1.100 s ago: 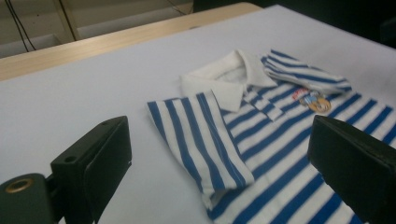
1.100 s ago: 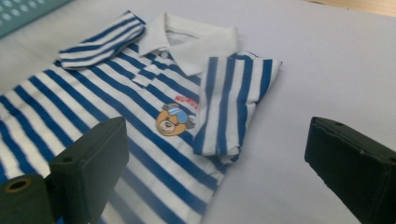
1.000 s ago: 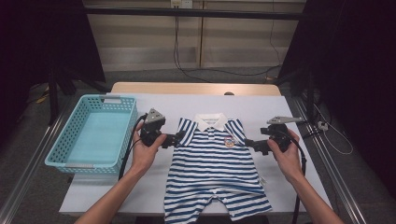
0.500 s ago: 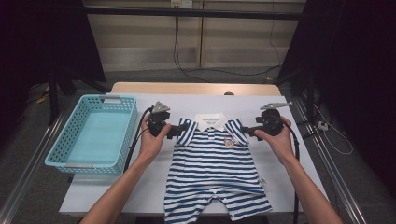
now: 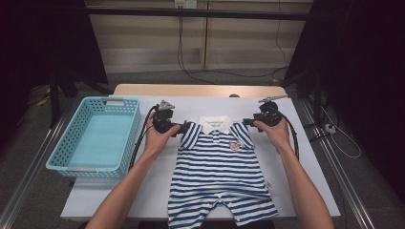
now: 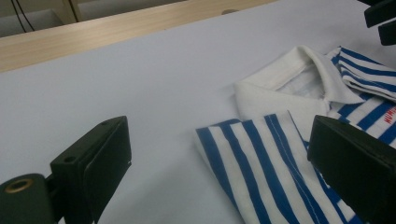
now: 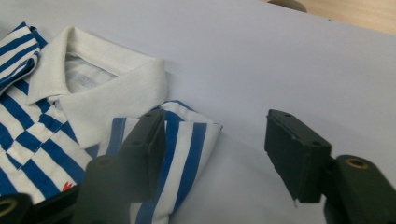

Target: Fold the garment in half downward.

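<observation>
High view: striped romper (image 5: 220, 179) lies flat at frame centre; soft, light, floppy cloth, best pinched at the sleeve hems; left gripper (image 5: 186, 128) gapes wide, right gripper (image 5: 245, 122) has just been closing, half-open around its sleeve, gripping nothing yet.

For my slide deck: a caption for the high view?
Two hand-held grippers reach the sleeves of a striped baby romper beside a basket.

left tool (image 5: 187, 127) – moved in to romper (image 5: 219, 176) sleeve | right tool (image 5: 247, 122) – likewise, jaws just closing, not gripping
</observation>
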The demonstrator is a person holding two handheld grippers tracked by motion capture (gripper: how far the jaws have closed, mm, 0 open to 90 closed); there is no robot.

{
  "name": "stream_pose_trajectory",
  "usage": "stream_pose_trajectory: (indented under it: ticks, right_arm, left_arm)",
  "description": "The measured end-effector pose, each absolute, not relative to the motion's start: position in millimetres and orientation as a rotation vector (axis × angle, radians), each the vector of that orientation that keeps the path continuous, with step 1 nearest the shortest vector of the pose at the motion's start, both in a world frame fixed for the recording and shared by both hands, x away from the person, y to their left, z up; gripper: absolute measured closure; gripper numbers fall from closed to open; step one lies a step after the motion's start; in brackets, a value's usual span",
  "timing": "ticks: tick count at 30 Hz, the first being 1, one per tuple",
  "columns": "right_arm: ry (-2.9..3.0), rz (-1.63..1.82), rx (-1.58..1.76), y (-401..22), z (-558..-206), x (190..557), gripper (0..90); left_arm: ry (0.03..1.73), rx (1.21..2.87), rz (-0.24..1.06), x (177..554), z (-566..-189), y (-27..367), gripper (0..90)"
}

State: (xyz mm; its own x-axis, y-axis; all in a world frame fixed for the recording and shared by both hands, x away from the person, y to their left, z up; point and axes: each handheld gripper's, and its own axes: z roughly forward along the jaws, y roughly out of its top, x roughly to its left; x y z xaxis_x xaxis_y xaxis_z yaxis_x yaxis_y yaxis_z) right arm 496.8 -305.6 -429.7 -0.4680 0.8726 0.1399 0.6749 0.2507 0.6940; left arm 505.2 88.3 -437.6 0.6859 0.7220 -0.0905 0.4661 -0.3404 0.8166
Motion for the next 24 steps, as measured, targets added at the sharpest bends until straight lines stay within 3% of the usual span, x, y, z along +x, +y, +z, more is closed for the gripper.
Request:
stream_pose_trajectory:
  ticks: [5, 7, 9, 19, 21, 24]
  right_arm:
    - [2.301, 1.007, 1.462, -301.3, -438.6, 501.2, 48.5]
    - [2.315, 1.001, 1.472, -300.5, -442.0, 501.9, 52.1]
    - [2.315, 0.996, 1.468, -300.4, -444.5, 503.4, 55.4]
    - [2.321, 0.976, 1.455, -293.8, -452.4, 505.8, 63.6]
    - [2.329, 0.983, 1.441, -290.9, -452.5, 505.5, 70.8]
    - [2.333, 0.96, 1.433, -286.8, -452.3, 505.9, 73.8]
  left_arm:
    - [0.965, 1.93, 0.345, 508.5, -442.5, 84.3, 6.6]
    - [0.934, 2.008, 0.354, 511.3, -442.3, 88.2, 6.7]
    - [0.969, 1.957, 0.334, 511.3, -444.7, 85.7, 6.7]
    - [0.965, 2.029, 0.326, 516.4, -444.1, 85.4, 9.3]
    - [0.971, 2.015, 0.308, 517.1, -444.1, 83.9, 9.2]
    - [0.986, 1.991, 0.286, 516.9, -445.1, 79.2, 9.0]
